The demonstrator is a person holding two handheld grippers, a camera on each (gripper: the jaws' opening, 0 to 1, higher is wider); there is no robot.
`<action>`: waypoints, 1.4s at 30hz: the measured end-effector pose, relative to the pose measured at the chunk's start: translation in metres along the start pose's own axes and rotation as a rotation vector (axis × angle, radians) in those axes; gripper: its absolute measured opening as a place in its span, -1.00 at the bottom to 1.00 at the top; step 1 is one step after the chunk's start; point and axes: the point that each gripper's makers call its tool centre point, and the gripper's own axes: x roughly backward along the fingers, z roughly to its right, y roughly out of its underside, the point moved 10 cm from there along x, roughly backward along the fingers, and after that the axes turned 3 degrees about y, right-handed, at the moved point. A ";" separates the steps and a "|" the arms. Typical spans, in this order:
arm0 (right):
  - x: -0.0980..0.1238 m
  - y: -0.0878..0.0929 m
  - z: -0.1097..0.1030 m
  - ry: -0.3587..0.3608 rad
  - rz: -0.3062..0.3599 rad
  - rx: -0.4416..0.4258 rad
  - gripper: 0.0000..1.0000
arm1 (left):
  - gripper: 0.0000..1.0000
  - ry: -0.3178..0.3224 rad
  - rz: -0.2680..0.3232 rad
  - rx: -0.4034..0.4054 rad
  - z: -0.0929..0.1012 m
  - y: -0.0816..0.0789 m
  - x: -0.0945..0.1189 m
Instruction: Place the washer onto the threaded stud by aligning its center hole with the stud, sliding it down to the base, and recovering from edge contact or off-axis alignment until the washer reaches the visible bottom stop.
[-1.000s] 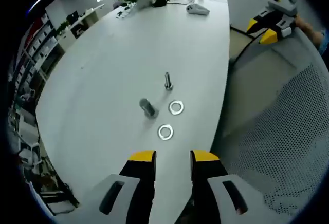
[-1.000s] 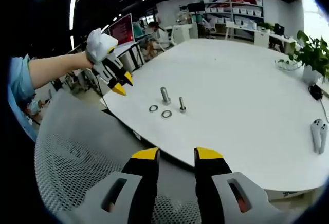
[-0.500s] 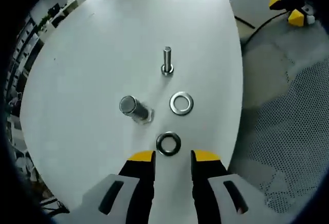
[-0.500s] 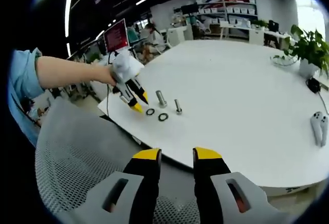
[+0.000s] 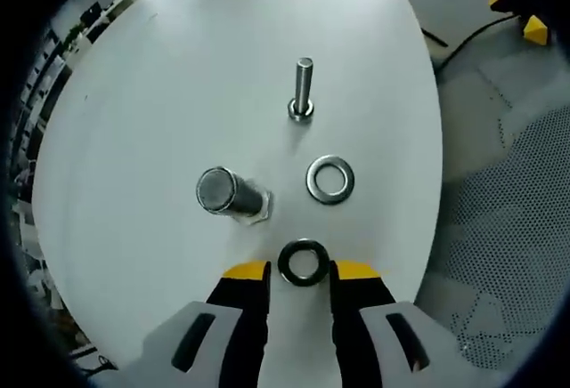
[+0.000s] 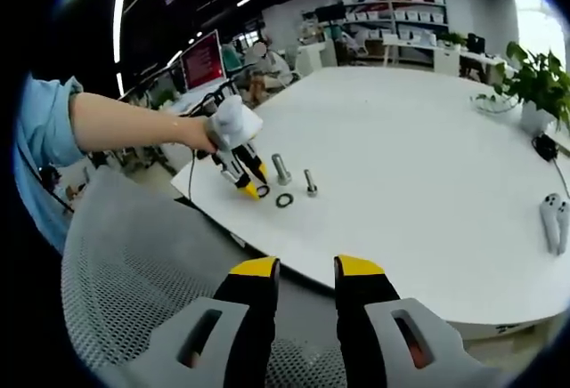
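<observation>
On a white table (image 5: 160, 76), the left gripper (image 5: 301, 270) sits low with its yellow-tipped jaws apart and a dark washer (image 5: 303, 262) lying flat in the gap between the tips, not yet clamped. Just beyond that washer lies a second, brighter washer (image 5: 330, 180), and farther on the thin stud (image 5: 303, 91) stands upright on its hexagonal base. To the left of the dark washer, a thicker bolt (image 5: 229, 196) stands on its head, close by.

In the right gripper view, the right gripper (image 6: 305, 272) hangs well back from the table edge above a mesh chair (image 6: 125, 290), its jaws parted and holding nothing. The same view shows the left gripper (image 6: 253, 181) in a person's hand at the table's near edge, tips down at the dark washer (image 6: 263, 191), with the stud (image 6: 311, 181) a little past it.

The risks lie in the pickup. A thin ring flat on a smooth top gives the jaws little to bite, and closing on it may well squirt it forward toward the bright washer or sideways toward the table edge, which is near. A tilted grasp would likely bring the hole down off-axis, catching the rim on the stud's threads. The thick bolt beside the dark washer could be knocked over by a jaw swinging wide.
</observation>
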 end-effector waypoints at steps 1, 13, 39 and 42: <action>0.000 0.000 0.000 -0.002 0.000 0.001 -0.46 | -0.53 -0.012 -0.006 -0.038 0.000 0.000 0.000; 0.000 0.000 0.000 0.000 0.006 -0.007 -0.46 | -0.54 0.012 -0.007 -0.137 -0.001 -0.003 -0.002; 0.001 0.000 0.000 0.002 0.022 -0.018 -0.48 | -0.62 -0.050 -0.034 -0.121 -0.008 -0.008 0.014; 0.001 0.000 0.000 0.002 0.024 -0.019 -0.48 | -0.62 -0.047 -0.033 -0.107 -0.010 -0.007 0.022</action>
